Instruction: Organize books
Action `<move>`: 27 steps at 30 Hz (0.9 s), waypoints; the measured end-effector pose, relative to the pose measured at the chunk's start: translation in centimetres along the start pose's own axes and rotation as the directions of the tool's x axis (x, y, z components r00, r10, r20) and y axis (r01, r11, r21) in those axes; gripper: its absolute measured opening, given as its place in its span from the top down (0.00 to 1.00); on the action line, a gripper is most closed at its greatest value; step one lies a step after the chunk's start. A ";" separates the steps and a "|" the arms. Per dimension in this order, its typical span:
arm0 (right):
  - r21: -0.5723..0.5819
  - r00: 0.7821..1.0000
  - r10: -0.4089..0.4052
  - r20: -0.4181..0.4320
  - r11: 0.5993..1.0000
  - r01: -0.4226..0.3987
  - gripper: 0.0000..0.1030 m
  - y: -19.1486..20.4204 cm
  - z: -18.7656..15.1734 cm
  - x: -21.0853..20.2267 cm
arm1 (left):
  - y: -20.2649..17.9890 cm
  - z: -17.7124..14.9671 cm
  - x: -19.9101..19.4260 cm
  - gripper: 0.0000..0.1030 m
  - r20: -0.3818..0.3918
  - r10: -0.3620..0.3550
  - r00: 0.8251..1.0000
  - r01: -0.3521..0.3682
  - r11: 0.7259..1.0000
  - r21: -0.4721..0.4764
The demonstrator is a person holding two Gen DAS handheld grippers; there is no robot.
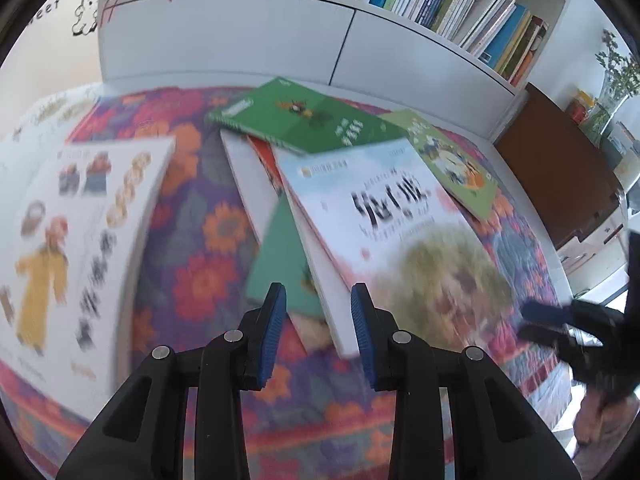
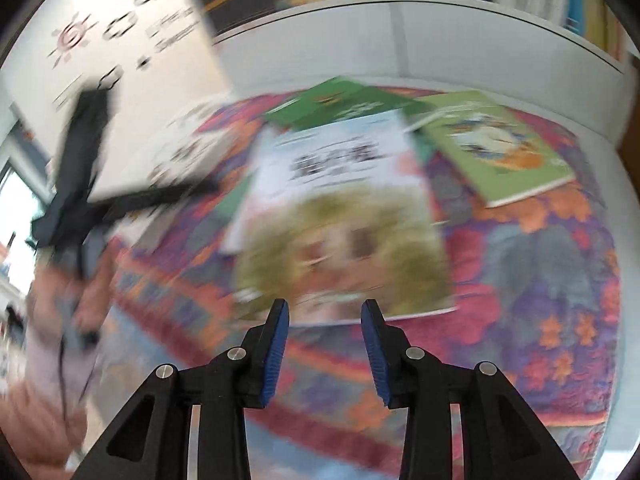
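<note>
I see both hand-held grippers, left (image 1: 318, 300) and right (image 2: 324, 316), with jaws apart and empty. The books (image 1: 372, 200) lie scattered on the rug (image 1: 192, 240), just ahead of them.

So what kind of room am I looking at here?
Probably a home reading corner or child's room: a white bookshelf packed with thin picture books, more children's books scattered on a floral rug, and a cartoon wall sticker.

Black claw (image 1: 318, 294) w/ ribbed blue pads (image 1: 274, 334), silver screws.
</note>
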State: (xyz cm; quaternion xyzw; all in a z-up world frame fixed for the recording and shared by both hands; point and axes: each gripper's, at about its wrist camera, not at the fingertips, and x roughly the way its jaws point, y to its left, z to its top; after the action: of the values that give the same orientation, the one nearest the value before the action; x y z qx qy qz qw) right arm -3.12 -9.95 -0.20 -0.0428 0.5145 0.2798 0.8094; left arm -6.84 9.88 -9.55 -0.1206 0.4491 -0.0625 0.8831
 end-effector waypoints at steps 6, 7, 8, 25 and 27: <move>0.122 0.998 0.025 0.052 0.992 -0.031 0.65 -3.7 0.4 2.3 | -1.9 -1.9 0.6 0.71 0.056 0.032 0.998 -0.033 0.999 0.010; 0.128 0.997 0.015 0.069 0.991 -0.024 0.65 -4.0 0.6 2.6 | -2.1 -2.0 0.6 0.71 0.062 0.038 0.997 -0.039 0.999 0.015; 0.132 0.997 0.009 0.080 0.991 -0.019 0.65 -3.9 0.8 2.7 | -2.4 -2.0 0.8 0.71 0.071 0.044 0.997 -0.045 0.999 0.020; 0.152 0.964 0.066 0.256 0.983 -0.108 0.63 -5.6 1.6 4.2 | -1.2 -2.8 1.8 0.68 0.098 0.051 0.994 -0.051 0.999 -0.007; 0.149 0.962 0.066 0.266 0.983 -0.109 0.61 -5.6 1.4 4.4 | -0.9 -2.9 2.2 0.68 0.076 0.063 0.995 -0.062 0.998 -0.011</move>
State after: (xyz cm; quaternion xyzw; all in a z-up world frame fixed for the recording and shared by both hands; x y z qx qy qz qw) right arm 2.15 -12.41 -4.56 0.0828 0.4265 0.2759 0.8574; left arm -7.91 8.04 -12.66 -0.1127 0.4187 -0.0280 0.9007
